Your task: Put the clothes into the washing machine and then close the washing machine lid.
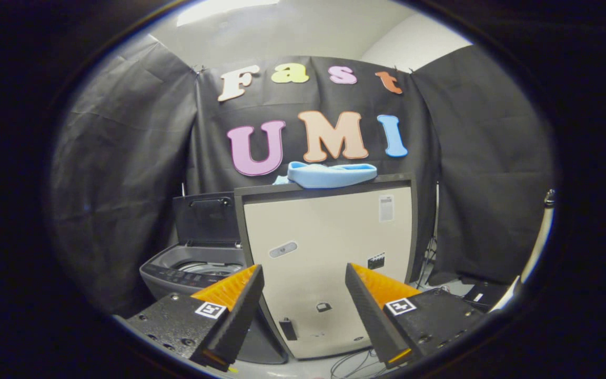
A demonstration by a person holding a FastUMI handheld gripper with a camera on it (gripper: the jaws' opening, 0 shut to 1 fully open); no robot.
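A light blue piece of clothing (331, 174) lies folded on top of a tall beige cabinet (329, 263) straight ahead of me, well beyond and above my fingers. To the cabinet's left stands the dark grey washing machine (193, 271), its lid (206, 217) raised upright at the back so the drum opening shows. My gripper (304, 276) is open, its orange and black fingers (240, 295) spread wide with nothing between them. It is low in front of the cabinet, and the left finger overlaps the machine's front corner.
Black cloth walls close the booth behind and on both sides. Cables (353, 363) trail on the floor at the cabinet's foot. A dark box (484, 292) sits on the floor to the right, beside a white pole (537, 242).
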